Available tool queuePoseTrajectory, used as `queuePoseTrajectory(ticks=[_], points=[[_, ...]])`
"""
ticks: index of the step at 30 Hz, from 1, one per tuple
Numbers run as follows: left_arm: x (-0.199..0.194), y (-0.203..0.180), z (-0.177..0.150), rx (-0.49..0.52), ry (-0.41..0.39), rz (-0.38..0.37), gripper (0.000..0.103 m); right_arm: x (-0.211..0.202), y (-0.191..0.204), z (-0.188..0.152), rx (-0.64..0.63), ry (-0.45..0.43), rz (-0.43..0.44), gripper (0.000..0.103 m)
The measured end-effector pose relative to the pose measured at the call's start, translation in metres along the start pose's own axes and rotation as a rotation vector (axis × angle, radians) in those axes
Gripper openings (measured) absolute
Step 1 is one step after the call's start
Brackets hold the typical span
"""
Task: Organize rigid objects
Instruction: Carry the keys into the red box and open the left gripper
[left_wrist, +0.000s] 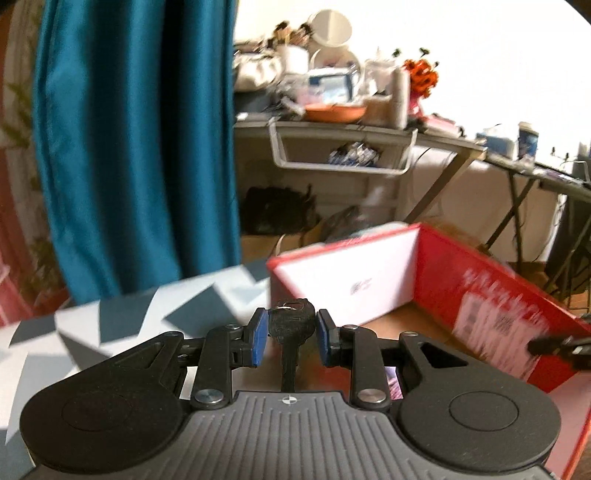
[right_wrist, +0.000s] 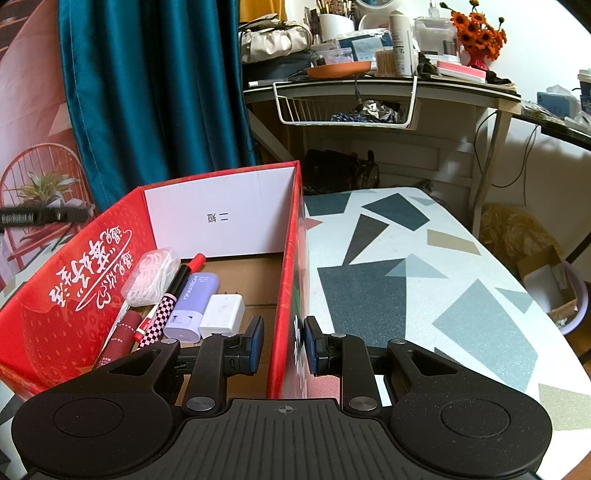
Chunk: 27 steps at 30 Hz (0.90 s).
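Left gripper (left_wrist: 291, 338) fingers clamp a key (left_wrist: 291, 325); right gripper (right_wrist: 283, 345) fingers pinch the box wall (right_wrist: 290, 280).

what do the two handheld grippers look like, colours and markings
Both look alike. The left gripper and right gripper have matte black linkage arms with silver pivot bolts, two round black discs at the sides, and a ribbed dark grey centre plate carrying a small white crosshair mark. The fingers end in flat blue pads. No cables, hands or sleeves are visible.

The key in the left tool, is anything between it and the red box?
Nothing visible. The key is clamped in the left tool, just short of the red box, whose top is open.
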<state>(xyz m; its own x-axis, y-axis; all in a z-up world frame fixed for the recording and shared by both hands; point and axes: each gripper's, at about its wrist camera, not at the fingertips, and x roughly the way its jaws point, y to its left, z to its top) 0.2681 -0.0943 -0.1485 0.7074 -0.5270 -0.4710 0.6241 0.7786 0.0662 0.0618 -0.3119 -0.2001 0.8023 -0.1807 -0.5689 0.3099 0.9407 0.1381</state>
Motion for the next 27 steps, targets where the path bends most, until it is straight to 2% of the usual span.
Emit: queuePoseTrajectory(ticks=[6,13,19,27], points=[[0.012,-0.03,0.013,0.047,-0.012,-0.062,0.03,0.0,0.0,0.0,0.0,0.0,0.0,0.022],[0.043,-0.053,0.008,0.124,0.052,-0.119,0.03,0.0,0.0,0.0,0.0,0.0,0.0,0.022],[0.065,-0.054,0.005,0.116,0.108,-0.113,0.03,0.0,0.0,0.0,-0.001,0.001,0.001,0.022],[0.069,-0.052,0.005,0.122,0.143,-0.106,0.03,0.0,0.0,0.0,0.0,0.002,0.001,0.023]])
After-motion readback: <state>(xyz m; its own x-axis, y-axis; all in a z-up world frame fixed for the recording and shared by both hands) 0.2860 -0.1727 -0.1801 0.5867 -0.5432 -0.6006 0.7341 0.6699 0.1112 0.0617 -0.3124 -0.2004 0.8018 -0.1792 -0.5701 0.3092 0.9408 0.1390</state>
